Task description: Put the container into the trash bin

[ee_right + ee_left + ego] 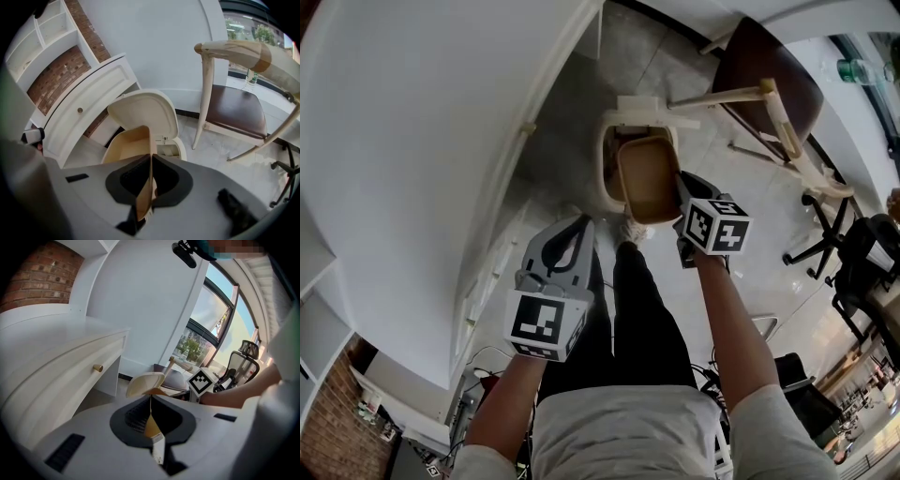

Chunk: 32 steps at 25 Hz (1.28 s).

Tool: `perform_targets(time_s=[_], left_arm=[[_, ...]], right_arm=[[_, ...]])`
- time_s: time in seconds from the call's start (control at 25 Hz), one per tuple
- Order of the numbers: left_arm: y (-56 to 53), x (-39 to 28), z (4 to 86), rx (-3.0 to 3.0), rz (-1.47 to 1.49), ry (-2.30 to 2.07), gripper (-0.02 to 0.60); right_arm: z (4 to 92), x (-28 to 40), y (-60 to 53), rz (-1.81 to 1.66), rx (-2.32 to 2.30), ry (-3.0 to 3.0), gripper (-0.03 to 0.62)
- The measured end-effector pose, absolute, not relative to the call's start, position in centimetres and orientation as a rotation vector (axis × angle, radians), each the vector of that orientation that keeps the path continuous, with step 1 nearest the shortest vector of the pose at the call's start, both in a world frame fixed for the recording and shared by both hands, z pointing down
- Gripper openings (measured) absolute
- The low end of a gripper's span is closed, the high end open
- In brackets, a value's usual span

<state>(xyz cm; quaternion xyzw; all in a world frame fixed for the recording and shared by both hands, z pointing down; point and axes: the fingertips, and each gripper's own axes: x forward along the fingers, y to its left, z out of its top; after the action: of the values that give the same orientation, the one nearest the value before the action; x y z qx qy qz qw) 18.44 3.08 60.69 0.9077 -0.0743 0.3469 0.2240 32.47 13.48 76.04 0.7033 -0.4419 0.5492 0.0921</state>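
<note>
An open tan container hangs tilted over the cream trash bin, whose lid stands raised behind it. My right gripper is shut on the container's near wall. In the right gripper view the wall runs up from between the closed jaws of the right gripper, with the bin's lid just beyond. My left gripper hangs to the left of the bin, apart from the container. The jaws of the left gripper are closed together, with only a thin tan sliver at the seam.
A wooden chair with a brown seat stands right of the bin. A curved white cabinet with a knobbed drawer runs along the left. The person's black-trousered legs are just before the bin. An office chair is at the right.
</note>
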Motion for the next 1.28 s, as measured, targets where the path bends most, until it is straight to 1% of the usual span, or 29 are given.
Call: perform_targets(time_s=[0.68,1.24,1.28], left_arm=[[3.5,16.4,64.5,2.437,1.019,-0.181,0.017],[3.0,15.6,65.2,2.412,1.038,-0.186,0.017],[3.0,15.5,65.3,2.410,1.041,-0.183,0.017]], right_arm=[[84.2,31.5,13.0,1.720,2.046,-1.201,0.034],[87.3,30.8,13.0,1.752,2.004,-1.181,0.035],[87.4,30.7,12.9,1.753,1.997,-1.198,0.073]])
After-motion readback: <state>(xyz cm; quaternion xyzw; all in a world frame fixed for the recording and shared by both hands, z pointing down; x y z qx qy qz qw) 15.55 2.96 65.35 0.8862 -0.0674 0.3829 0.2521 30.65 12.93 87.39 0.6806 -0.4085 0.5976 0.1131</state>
